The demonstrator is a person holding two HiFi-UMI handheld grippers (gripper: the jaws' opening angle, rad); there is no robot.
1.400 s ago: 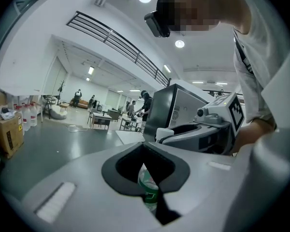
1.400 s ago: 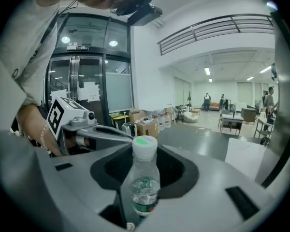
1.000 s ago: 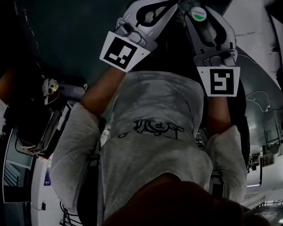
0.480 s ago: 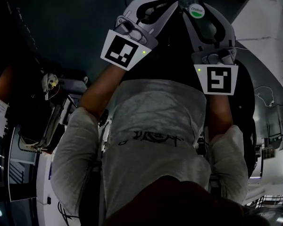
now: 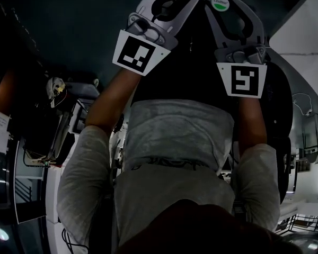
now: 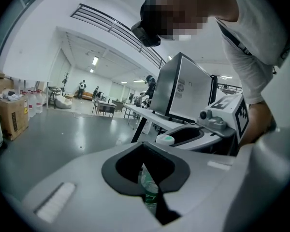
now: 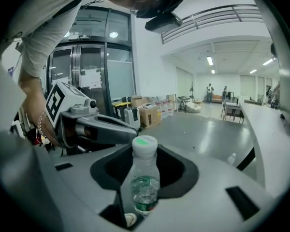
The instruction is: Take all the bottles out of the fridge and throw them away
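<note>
Each gripper carries a small clear bottle with a green label. In the right gripper view the bottle [image 7: 144, 178] stands upright with its white and green cap above the jaws, and my right gripper [image 7: 145, 151] is shut on it. In the left gripper view a second bottle [image 6: 149, 190] shows in the narrow gap of my left gripper [image 6: 144, 146], which is shut on it. The dark head view has both side by side at the top: left gripper [image 5: 167, 4], right gripper [image 5: 228, 12], and the right bottle's cap [image 5: 220, 2]. The left bottle is hidden there.
The person's torso [image 5: 175, 136] fills the head view, over a dark floor. A grey metal cabinet [image 6: 183, 88] stands on a long table [image 6: 135, 111]. Cardboard boxes [image 7: 149, 115] and glass doors [image 7: 94, 76] stand behind. A loose bottle [image 7: 230, 158] lies on the floor. People stand far off.
Both grippers have slid a little toward the top of the head view, farther from the camera, as the person bends. Both grips look unchanged.
</note>
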